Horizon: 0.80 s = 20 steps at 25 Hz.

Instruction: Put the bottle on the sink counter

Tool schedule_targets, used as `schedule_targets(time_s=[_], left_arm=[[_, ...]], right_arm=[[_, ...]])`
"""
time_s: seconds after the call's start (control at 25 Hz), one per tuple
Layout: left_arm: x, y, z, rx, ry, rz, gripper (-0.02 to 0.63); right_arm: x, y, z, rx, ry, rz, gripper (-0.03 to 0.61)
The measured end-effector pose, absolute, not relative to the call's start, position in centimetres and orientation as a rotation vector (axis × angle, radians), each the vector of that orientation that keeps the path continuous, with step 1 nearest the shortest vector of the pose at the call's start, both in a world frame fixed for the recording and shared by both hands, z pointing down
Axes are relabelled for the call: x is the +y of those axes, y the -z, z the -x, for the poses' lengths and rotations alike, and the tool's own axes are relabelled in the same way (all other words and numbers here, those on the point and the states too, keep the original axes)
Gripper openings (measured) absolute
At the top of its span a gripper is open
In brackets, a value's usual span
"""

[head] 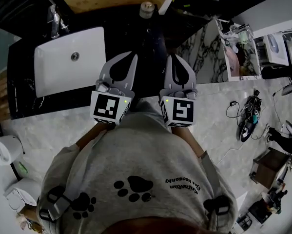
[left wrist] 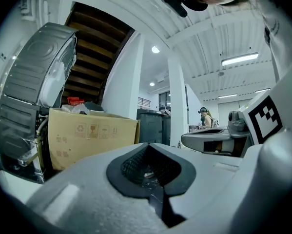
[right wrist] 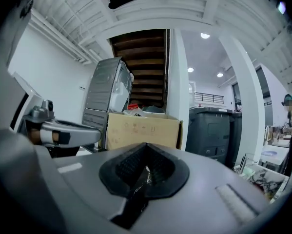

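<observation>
A small bottle (head: pixel 146 9) with a pale round cap stands on the black sink counter (head: pixel 150 38), close to the back wall. Both grippers are held side by side in front of the person's chest, pointing level toward the counter. My left gripper (head: pixel 130 56) is shut with nothing in it; its closed jaws (left wrist: pixel 146 149) fill the bottom of the left gripper view. My right gripper (head: pixel 171 57) is likewise shut and empty, and its jaws (right wrist: pixel 146 152) meet with no gap. The bottle lies beyond and between the two tips and does not show in either gripper view.
A white basin (head: pixel 70 60) with a tap (head: pixel 54 23) sits in the counter's left part. A marbled panel (head: pixel 204 52) stands right of the counter. Cables (head: pixel 248 113) lie on the floor at right. Both gripper views show a cardboard box (left wrist: pixel 92 135) and dark bins (right wrist: pixel 214 130).
</observation>
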<state>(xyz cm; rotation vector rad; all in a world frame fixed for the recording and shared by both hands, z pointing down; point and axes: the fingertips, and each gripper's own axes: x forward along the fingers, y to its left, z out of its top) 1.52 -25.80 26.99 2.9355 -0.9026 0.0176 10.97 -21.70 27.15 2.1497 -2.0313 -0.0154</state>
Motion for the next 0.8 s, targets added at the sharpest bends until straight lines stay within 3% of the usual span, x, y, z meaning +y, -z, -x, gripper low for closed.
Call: schedule_targets(time_s=[0.8], left_arm=[[-23.3,-26.4,-3.8,-1.041,0.001,-2.929,0.002]], right_arm=[[-20.8,-27.7,-11.8,-2.242,0.023,-2.029,0.0]])
